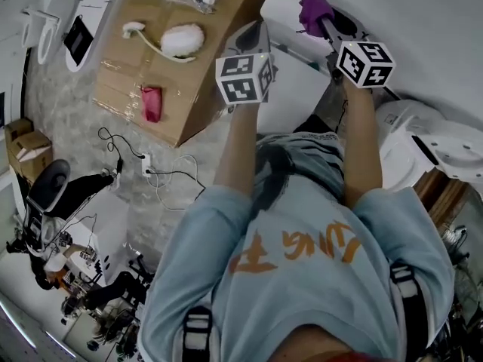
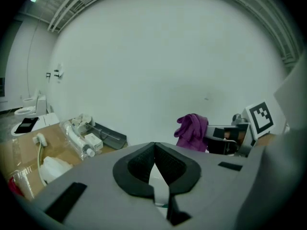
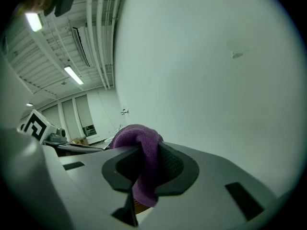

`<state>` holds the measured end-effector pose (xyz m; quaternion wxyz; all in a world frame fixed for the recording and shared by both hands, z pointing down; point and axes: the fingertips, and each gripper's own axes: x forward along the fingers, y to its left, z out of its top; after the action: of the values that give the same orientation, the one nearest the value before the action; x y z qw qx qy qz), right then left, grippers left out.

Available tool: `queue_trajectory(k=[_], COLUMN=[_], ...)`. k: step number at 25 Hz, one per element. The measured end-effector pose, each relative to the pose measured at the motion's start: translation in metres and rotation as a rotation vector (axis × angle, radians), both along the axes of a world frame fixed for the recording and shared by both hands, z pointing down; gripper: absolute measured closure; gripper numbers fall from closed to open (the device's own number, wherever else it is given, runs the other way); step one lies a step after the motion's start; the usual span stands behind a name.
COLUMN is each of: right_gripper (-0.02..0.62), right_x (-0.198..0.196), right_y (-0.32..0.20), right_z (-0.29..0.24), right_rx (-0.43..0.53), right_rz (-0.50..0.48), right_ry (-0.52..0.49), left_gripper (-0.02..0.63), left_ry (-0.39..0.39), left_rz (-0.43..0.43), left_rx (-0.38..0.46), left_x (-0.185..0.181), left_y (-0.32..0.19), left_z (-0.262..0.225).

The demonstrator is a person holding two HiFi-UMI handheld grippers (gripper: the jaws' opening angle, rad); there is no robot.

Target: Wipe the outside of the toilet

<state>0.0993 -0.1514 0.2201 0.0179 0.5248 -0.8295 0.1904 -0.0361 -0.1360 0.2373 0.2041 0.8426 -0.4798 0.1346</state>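
Person's blue shirt (image 1: 317, 217) fills foreground; right gripper (image 3: 144, 153) jaws clamp purple cloth (image 3: 136, 137) by white toilet (image 1: 281, 10); left gripper (image 2: 154, 148) jaws pressed together, empty.

Tally: 1 left claw (image 2: 154, 152) + 1 right claw (image 3: 144, 162) = 2. 1 purple cloth (image 3: 139, 147). 3 toilets (image 1: 283, 10) that I can make out. 1 cardboard sheet (image 1: 219, 29), 1 plastic bottle (image 2: 79, 140), 1 red packet (image 1: 152, 102).
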Motion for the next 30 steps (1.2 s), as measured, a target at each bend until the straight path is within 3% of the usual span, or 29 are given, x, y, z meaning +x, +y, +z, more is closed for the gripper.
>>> queue_trajectory(k=[6,17,25,30], right_gripper=[0.515,0.514,0.515,0.515], right_x=[-0.001,-0.033,-0.061,-0.077], right_y=[-0.030,-0.088,-0.131,-0.146], right_z=[0.024,0.077,0.129,0.155], right_rx=[-0.016,0.024,0.025,0.020], right_rz=[-0.114,-0.418,-0.623,-0.674], right_ry=[0.042,0.280,0.421,0.485], left_gripper=[0.581,0.581,0.581,0.581], left_ry=[-0.058,-0.058,-0.046,-0.038], left_rz=[0.028,-0.050,-0.159,-0.175], left_rx=[-0.041,-0.113,-0.186,-0.202], left_x=[0.016,0.029,0.013,0.015], left_y=[-0.011,-0.038,-0.044,-0.044], left_z=[0.019,0.050,0.077,0.082])
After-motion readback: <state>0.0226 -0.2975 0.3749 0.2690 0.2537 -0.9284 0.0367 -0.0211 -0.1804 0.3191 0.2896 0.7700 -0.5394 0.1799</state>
